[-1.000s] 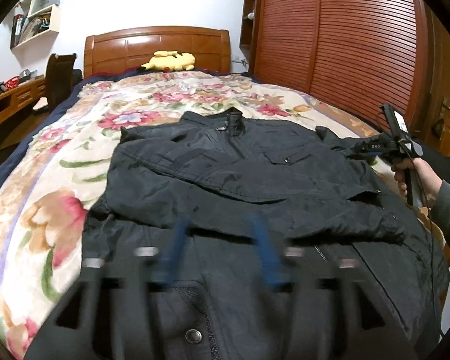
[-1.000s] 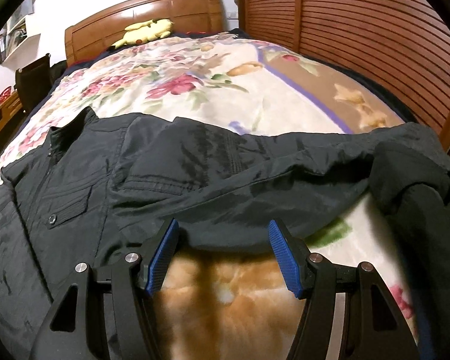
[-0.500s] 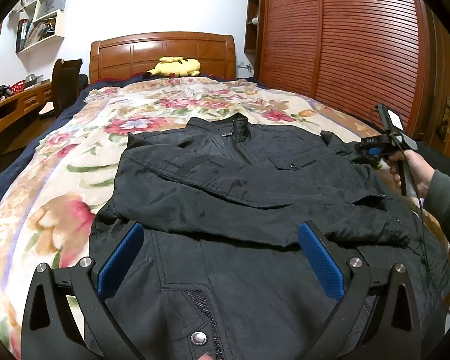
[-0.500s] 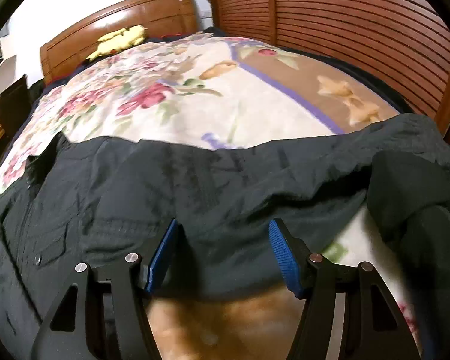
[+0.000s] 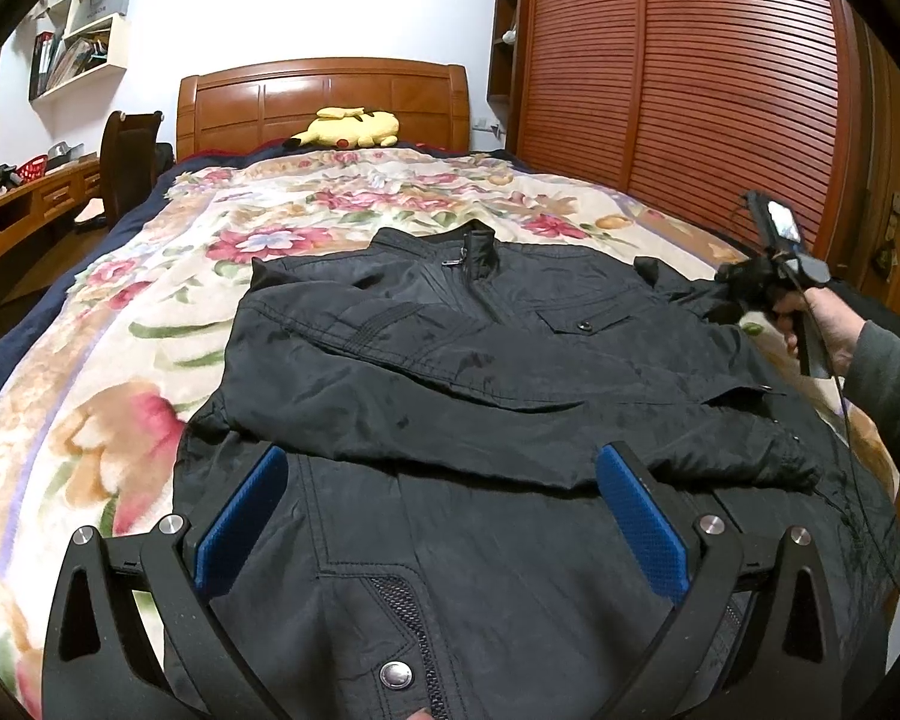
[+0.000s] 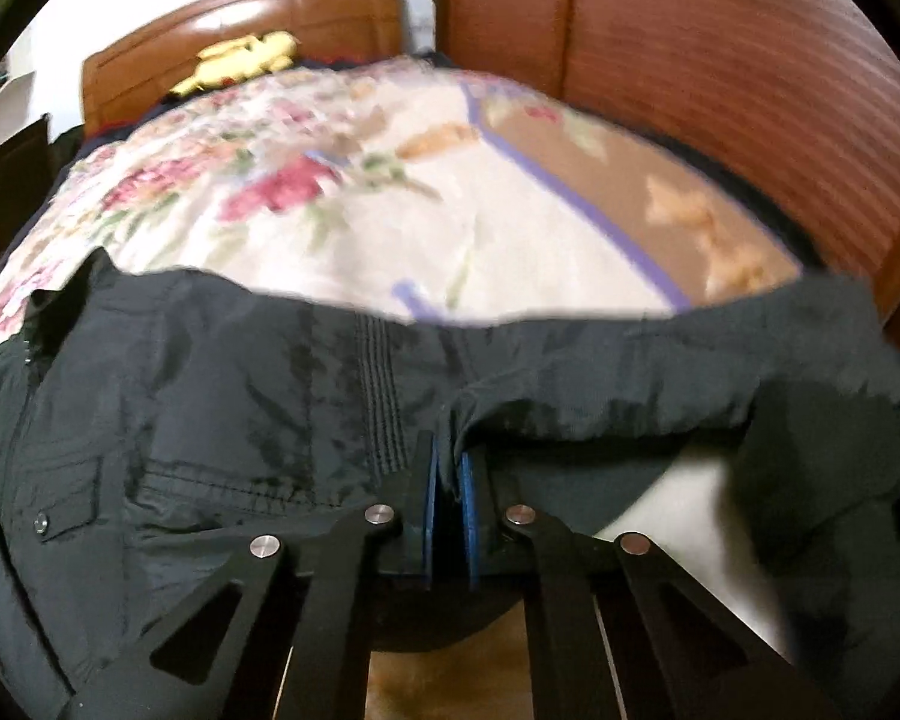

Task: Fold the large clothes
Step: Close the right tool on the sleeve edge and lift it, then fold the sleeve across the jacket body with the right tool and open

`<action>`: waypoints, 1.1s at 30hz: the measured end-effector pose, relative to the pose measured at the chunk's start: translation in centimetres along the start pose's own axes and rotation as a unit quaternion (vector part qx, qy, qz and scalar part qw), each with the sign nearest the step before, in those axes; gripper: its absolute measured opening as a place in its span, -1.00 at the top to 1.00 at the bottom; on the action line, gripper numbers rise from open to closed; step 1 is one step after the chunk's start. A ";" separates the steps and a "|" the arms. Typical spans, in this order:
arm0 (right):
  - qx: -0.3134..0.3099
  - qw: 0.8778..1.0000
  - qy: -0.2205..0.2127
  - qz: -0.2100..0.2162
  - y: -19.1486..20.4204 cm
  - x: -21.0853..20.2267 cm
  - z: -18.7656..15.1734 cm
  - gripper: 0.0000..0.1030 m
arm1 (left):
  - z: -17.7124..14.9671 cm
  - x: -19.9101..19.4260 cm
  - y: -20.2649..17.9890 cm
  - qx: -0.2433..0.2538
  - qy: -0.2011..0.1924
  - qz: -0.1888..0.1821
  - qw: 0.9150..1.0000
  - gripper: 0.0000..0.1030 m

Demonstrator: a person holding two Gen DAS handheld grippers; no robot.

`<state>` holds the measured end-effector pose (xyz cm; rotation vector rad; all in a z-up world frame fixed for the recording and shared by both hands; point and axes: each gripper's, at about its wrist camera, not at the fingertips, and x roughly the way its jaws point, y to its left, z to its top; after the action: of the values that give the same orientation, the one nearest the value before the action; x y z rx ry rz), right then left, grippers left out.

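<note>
Now the black jacket lies spread on the floral blanket, one sleeve folded across its chest. Left gripper hangs wide apart above the hem, gripping nothing. Right gripper is clenched on the other sleeve, apparently at its lower edge; that view is blurred.

Black jacket; floral, perhaps cream, blanket.
</note>
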<state>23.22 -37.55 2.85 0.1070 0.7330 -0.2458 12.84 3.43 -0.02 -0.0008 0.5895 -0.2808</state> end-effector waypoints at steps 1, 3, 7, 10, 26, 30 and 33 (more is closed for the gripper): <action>-0.010 1.000 -0.017 -0.002 0.4 -1.1 0.2 0.87 | 0.0 0.0 0.0 0.000 0.000 0.000 1.000 -1.00; -0.037 0.998 -0.052 0.002 1.6 -3.3 0.3 0.88 | 0.0 0.1 0.0 0.000 0.001 0.000 1.000 -1.00; -0.077 0.992 -0.099 0.035 4.2 -7.5 -0.3 0.88 | -0.1 0.1 0.0 0.000 0.003 0.001 1.000 -1.00; -0.115 0.984 -0.120 0.065 6.7 -10.1 -1.8 0.88 | -0.1 0.2 0.0 -0.001 0.004 0.001 1.000 -1.00; -0.240 0.955 -0.040 0.172 14.4 -12.5 -9.3 0.88 | -0.3 0.4 0.2 -0.006 0.008 0.000 1.000 -1.00; -0.229 0.957 -0.028 0.177 14.3 -12.2 -8.0 0.78 | -0.3 0.4 0.2 -0.005 0.008 0.001 1.000 -1.00; -0.233 0.955 -0.045 0.176 14.6 -13.3 -7.6 0.57 | -0.3 0.4 0.2 -0.005 0.009 0.001 1.000 -1.00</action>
<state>12.57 -19.65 6.34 -0.2212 0.6511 0.2644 13.06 3.52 -0.49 -0.0067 0.6082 -0.2760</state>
